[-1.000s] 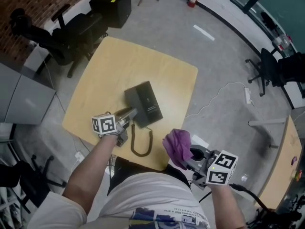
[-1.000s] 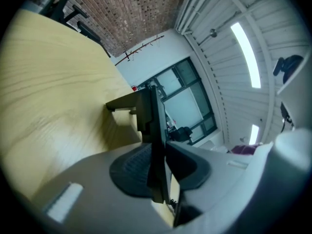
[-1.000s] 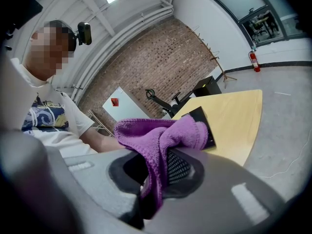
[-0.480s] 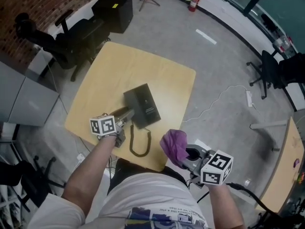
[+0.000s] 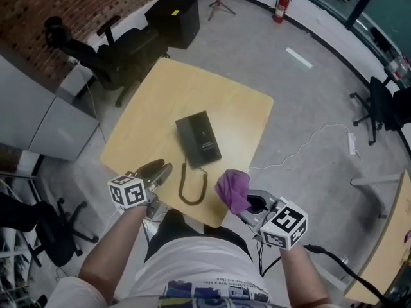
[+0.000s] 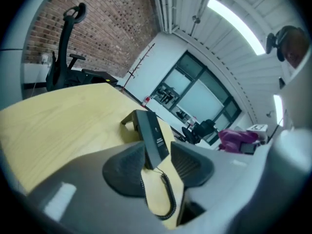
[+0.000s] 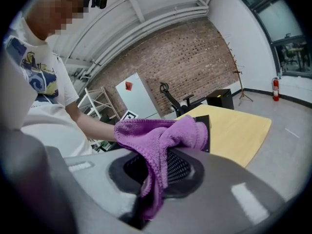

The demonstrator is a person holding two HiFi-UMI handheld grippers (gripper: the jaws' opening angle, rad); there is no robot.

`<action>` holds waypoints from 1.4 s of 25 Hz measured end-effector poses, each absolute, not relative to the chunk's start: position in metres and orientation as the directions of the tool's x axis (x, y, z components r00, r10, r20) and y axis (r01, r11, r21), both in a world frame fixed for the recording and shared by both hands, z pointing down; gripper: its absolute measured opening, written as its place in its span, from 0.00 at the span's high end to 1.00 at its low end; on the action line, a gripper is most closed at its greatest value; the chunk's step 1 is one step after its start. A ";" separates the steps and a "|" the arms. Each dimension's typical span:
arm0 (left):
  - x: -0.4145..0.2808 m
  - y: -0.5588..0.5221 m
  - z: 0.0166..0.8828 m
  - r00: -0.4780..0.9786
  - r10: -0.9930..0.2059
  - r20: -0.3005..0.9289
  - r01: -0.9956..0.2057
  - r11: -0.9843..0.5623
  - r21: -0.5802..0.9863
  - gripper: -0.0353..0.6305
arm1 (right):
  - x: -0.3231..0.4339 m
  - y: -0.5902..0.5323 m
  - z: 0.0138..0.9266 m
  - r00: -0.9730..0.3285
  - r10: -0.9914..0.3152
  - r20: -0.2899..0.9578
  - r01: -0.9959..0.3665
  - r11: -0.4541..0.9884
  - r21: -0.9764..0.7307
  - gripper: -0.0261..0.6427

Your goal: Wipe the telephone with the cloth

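A black telephone (image 5: 199,140) lies flat in the middle of the light wooden table (image 5: 154,101). Its coiled cord (image 5: 191,188) loops toward the near edge. My left gripper (image 5: 159,171) hovers at that near edge, short of the phone and apart from it. Its jaws opened wide and have just closed a little; nothing is between them. In the left gripper view the phone (image 6: 151,135) and cord (image 6: 168,199) show beyond the spread pads (image 6: 124,172). My right gripper (image 5: 247,204) is off the table's near right corner, shut on a purple cloth (image 5: 232,188), which drapes over its jaws (image 7: 161,140).
Black office chairs (image 5: 122,50) and a black box (image 5: 173,19) stand beyond the table's far left. A grey cabinet (image 5: 38,114) is at the left. A white cable (image 5: 302,146) runs over the floor at the right. A red fire extinguisher (image 5: 279,8) stands by the far wall.
My left gripper has let go of the phone's near left end, opened and drawn back to the table's near edge. The right gripper with the cloth has stayed put.
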State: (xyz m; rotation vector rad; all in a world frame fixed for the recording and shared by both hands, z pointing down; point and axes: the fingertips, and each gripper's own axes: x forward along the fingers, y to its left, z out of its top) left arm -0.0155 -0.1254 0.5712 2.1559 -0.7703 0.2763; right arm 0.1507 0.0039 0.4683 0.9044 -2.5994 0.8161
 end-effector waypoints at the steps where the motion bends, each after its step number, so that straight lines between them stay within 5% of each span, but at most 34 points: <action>1: -0.017 -0.115 0.561 0.792 -0.432 0.432 -0.609 -0.497 0.619 0.71 | 0.148 0.004 0.470 -0.774 -0.475 0.418 -0.627 0.665 -0.405 0.90; 8: -0.010 -0.041 0.518 0.828 -0.381 0.411 -0.560 -0.594 0.578 0.94 | 0.131 0.006 0.477 -0.785 -0.466 0.407 -0.605 0.718 -0.345 0.90; 27: -0.039 0.100 0.442 0.975 -0.145 0.167 -0.216 -0.781 0.585 0.94 | 0.052 0.108 0.452 -0.621 -0.628 0.469 -0.762 0.623 -0.176 0.90; 35: -0.090 0.166 0.445 0.980 -0.037 0.193 -0.141 -0.819 0.557 0.94 | -0.010 0.178 0.452 -0.581 -0.648 0.492 -0.794 0.583 -0.169 0.90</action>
